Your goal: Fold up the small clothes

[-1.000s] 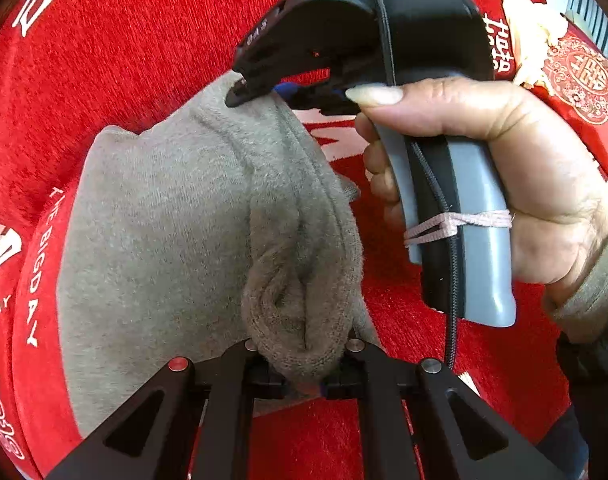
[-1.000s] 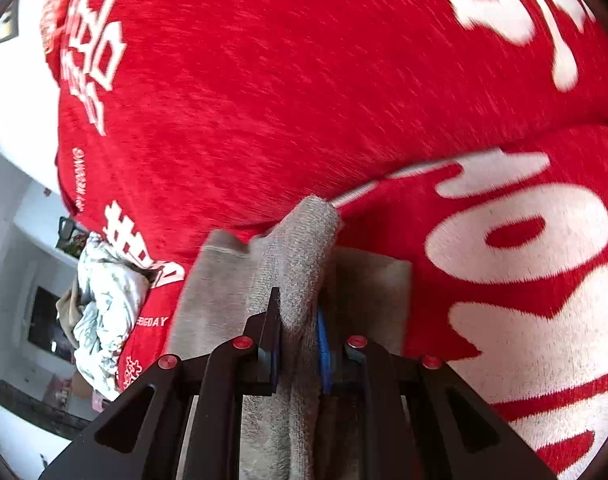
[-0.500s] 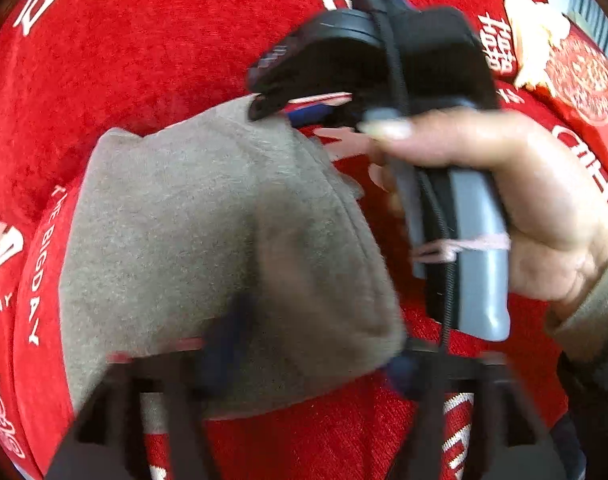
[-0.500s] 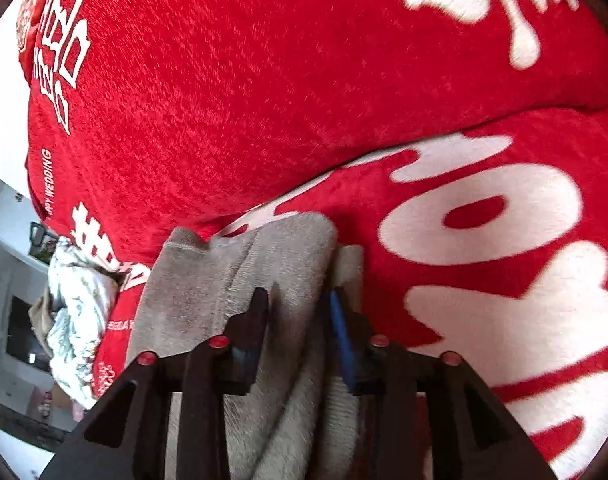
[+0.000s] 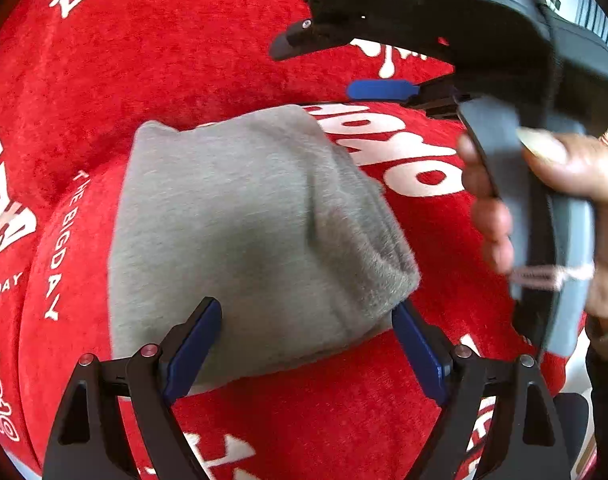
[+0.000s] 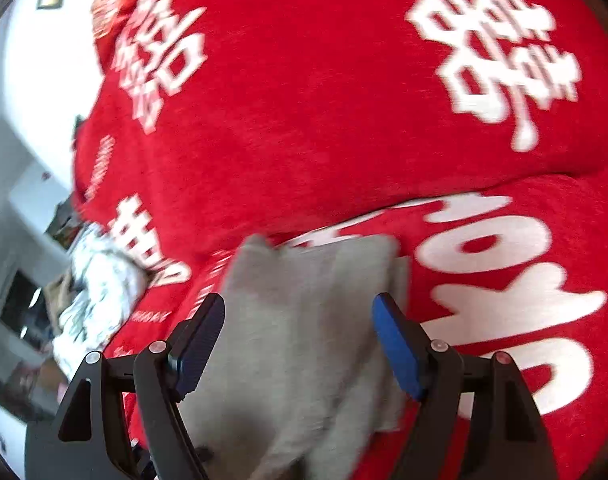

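On the left lies the red cloth (image 5: 232, 40) with white lettering, and on it the folded grey garment (image 5: 240, 232) — a soft, thick bundle, lying flat. The left gripper (image 5: 307, 344) straddles its near edge, jaws opening, the blue pads (image 5: 192, 344) standing off the fabric on either side. To the right a hand (image 5: 563, 208) grips the right gripper (image 6: 300, 340), raised above the garment's far corner; its jaws are opening too — cloth below them, nothing pinched. In the right wrist view a patterned white bundle (image 6: 100, 292) sits at the cloth's left edge.
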Available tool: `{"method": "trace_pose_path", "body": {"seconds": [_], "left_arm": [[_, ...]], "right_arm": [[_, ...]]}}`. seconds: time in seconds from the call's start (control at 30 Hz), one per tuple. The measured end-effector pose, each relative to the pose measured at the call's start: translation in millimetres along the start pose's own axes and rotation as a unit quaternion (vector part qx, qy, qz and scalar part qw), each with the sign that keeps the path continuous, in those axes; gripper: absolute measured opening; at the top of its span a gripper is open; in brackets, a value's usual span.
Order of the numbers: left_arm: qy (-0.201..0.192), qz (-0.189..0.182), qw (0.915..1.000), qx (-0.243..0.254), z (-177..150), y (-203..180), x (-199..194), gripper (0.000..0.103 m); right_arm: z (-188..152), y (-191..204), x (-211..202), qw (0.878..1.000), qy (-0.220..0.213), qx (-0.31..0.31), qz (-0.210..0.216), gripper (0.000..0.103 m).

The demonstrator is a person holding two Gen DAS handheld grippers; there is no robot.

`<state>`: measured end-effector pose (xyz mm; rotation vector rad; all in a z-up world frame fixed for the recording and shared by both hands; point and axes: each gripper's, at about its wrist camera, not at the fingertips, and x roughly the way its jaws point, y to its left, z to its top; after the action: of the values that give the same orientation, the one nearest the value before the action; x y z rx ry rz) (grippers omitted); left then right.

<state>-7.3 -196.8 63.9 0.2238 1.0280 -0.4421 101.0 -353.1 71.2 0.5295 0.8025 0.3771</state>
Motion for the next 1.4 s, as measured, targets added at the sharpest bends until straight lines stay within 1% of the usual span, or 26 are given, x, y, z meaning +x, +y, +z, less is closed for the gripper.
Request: {"method": "trace_pose_path", "body": {"seconds": [0.07, 0.13, 0.2, 0.27, 0.3, 0.4, 0.43, 0.5, 0.57, 0.63, 0.7, 0.73, 0.77, 0.83, 0.9, 0.97, 1.0, 1.07, 1.1, 1.23, 1.3, 1.4], "left_arm": [[-0.001, 0.004, 1.0000, -0.008, -2, 9, -1, 0.088], [-0.001, 0.012, 0.9998, -0.017, -3, 20, -1, 0.088], [0.001, 0.016, 0.9996, -0.025, -4, 29, 0, 0.088], [0.004, 0.020, 0.9993, -0.033, -6, 37, 0, 0.088], [0.005, 0.018, 0.9992, -0.035, -7, 39, -1, 0.088], [0.001, -0.009, 0.9993, -0.037, -11, 47, -9, 0.088], [-0.003, -0.018, 0.9992, -0.036, -13, 50, -13, 0.088], [-0.011, -0.021, 0.9990, -0.038, -16, 56, -19, 0.088], [-0.017, -0.010, 0.9984, -0.054, -16, 70, -23, 0.088], [-0.010, -0.009, 0.9960, -0.088, -14, 87, -21, 0.088], [-0.005, -0.020, 0.9928, -0.118, -13, 103, -16, 0.088], [-0.003, -0.023, 0.9909, -0.133, -13, 113, -11, 0.088], [-0.001, -0.022, 0.9899, -0.140, -13, 118, -7, 0.088], [0.011, -0.010, 0.9884, -0.151, -16, 128, 7, 0.088], [0.032, 0.000, 0.9868, -0.159, -23, 137, 23, 0.088], [0.041, -0.028, 0.9831, -0.176, -31, 148, 33, 0.088], [0.039, -0.039, 0.9812, -0.185, -33, 152, 31, 0.088], [0.039, -0.038, 0.9816, -0.183, -31, 156, 26, 0.088], [0.033, -0.037, 0.9828, -0.178, -28, 158, 20, 0.088], [0.007, -0.028, 0.9858, -0.166, -8, 169, 2, 0.088], [0.005, -0.035, 0.9851, -0.168, 5, 173, 1, 0.088], [0.016, -0.065, 0.9823, -0.175, 24, 177, 11, 0.088]], "right_arm": [[-7, 9, 11, 1.000, 0.016, -0.002, 0.019, 0.080], [-16, 10, 26, 0.999, 0.039, 0.005, 0.021, 0.080], [-22, 5, 37, 0.998, 0.053, 0.018, 0.012, 0.080], [-28, -5, 46, 0.997, 0.066, 0.037, -0.008, 0.080], [-31, -10, 47, 0.997, 0.066, 0.043, -0.014, 0.080], [-34, -13, 36, 0.996, 0.057, 0.049, -0.041, 0.080], [-34, -13, 31, 0.996, 0.055, 0.050, -0.042, 0.080], [-35, -5, 17, 0.997, 0.044, 0.040, -0.039, 0.080], [-40, 10, -2, 0.999, 0.025, 0.017, -0.021, 0.080], [-50, 23, -19, 1.000, 0.015, 0.000, 0.010, 0.081], [-65, 29, -27, 0.999, 0.017, -0.002, 0.040, 0.081], [-75, 27, -28, 0.999, 0.023, 0.004, 0.048, 0.081], [-83, 25, -27, 0.998, 0.029, 0.009, 0.047, 0.081], [-102, 16, -23, 0.999, 0.036, 0.015, 0.035, 0.081], [-117, 2, -20, 0.998, 0.042, 0.031, 0.019, 0.081], [-125, -9, -28, 0.999, 0.026, 0.037, 0.030, 0.081], [-125, -10, -32, 0.999, 0.025, 0.039, 0.026, 0.081], [-122, -10, -43, 0.999, 0.023, 0.034, -0.009, 0.081], [-120, -9, -50, 0.999, 0.018, 0.025, -0.020, 0.081], [-104, -5, -79, 0.999, -0.014, -0.007, -0.051, 0.082], [-94, -8, -85, 0.998, -0.026, -0.008, -0.060, 0.083], [-82, -19, -83, 0.997, -0.029, 0.005, -0.074, 0.083]]}}
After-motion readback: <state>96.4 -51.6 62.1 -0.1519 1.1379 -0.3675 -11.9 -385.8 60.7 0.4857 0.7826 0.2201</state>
